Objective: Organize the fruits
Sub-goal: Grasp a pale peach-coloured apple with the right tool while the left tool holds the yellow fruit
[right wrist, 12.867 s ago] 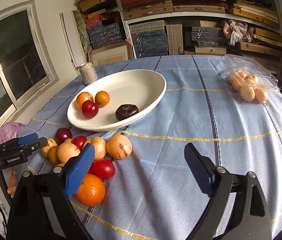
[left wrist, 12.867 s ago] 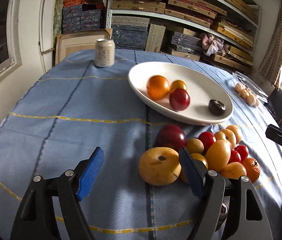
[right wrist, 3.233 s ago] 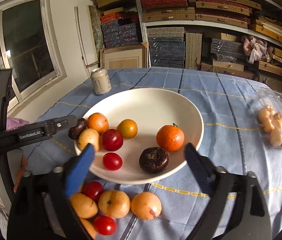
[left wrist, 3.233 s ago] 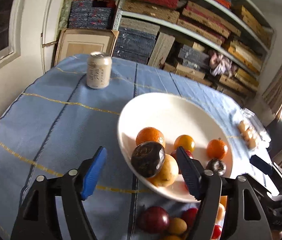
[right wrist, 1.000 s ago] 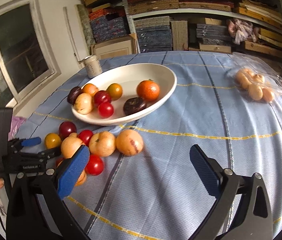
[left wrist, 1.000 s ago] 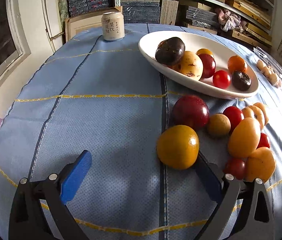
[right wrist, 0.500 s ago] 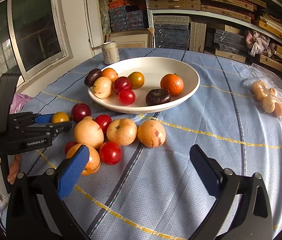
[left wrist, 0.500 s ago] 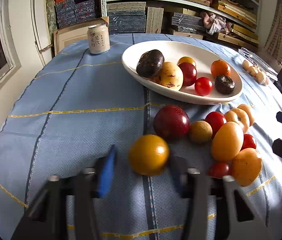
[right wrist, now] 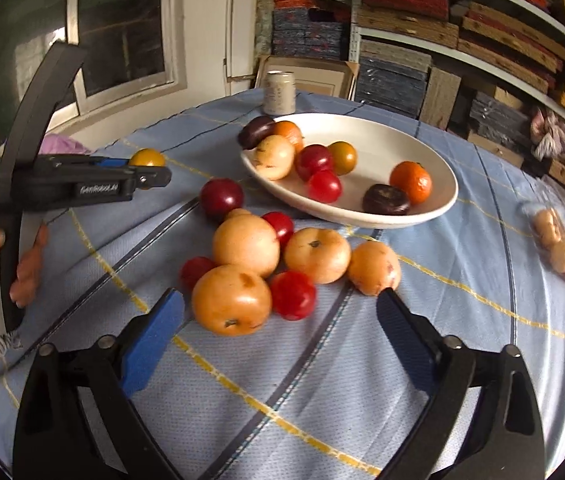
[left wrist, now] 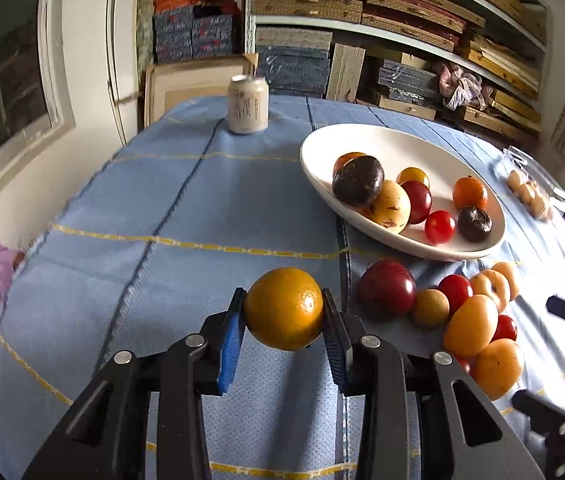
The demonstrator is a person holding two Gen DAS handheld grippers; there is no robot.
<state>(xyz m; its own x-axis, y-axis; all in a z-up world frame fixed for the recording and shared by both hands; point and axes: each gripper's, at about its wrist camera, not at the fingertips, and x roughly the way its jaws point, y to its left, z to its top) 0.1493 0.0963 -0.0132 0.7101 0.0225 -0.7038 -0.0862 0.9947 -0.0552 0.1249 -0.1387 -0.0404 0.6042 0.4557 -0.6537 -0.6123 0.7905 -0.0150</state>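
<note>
- Blue checked tablecloth (left wrist: 162, 208) lies under both grippers.
- Left gripper (left wrist: 283, 332) has just closed on the round yellow-orange fruit (left wrist: 283, 308), lifted clear.
- Carry it level to the white oval bowl (left wrist: 362, 140) ahead-right; lower gently.
- Right gripper (right wrist: 280, 312), closing slightly, still stands apart around loose fruit.

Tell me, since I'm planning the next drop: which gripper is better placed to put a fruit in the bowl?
Left gripper: it is shut on the yellow fruit. The right gripper is open with no fruit gripped.
</note>
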